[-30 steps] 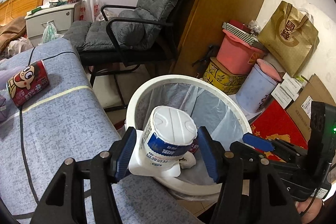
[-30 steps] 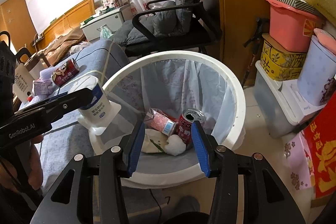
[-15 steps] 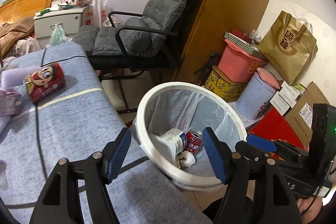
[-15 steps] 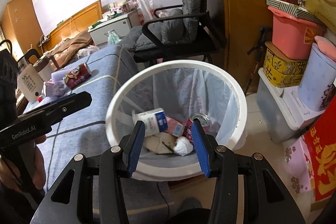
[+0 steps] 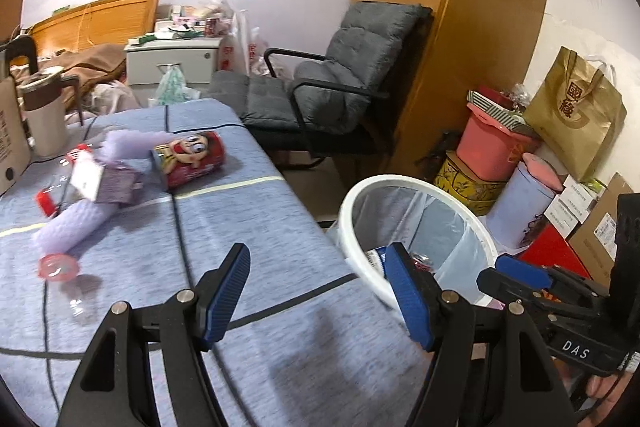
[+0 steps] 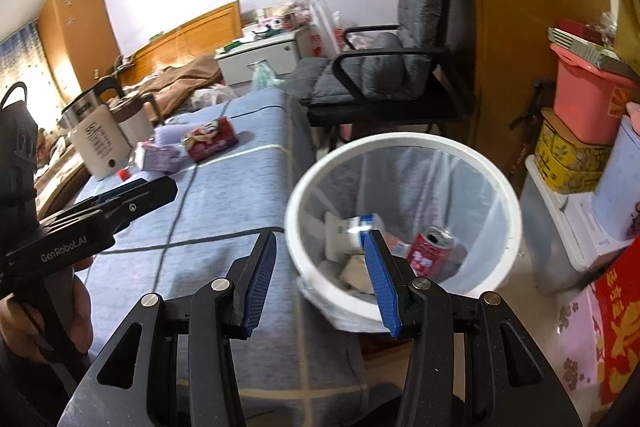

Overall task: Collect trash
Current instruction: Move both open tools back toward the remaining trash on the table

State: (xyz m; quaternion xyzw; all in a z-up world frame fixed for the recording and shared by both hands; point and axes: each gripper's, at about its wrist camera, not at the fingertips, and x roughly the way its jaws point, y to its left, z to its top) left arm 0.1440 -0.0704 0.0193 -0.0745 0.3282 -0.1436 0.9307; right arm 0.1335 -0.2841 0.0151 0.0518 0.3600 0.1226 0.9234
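Observation:
The white trash bin with a clear liner stands beside the blue-clothed table; it also shows in the left wrist view. Inside lie a white milk carton, a red can and crumpled paper. On the table lie a red cartoon can, purple foam wrap and a clear bottle with red caps. My left gripper is open and empty over the table's edge. My right gripper is open and empty near the bin's rim.
A white kettle and a cardboard box stand at the table's far left. A grey cushioned chair stands behind the bin. Boxes, a pink tub and a paper bag crowd the right wall.
My left gripper opened and dropped the white milk carton into the bin, then swung left over the table. The right gripper pulled back and turned left a little.

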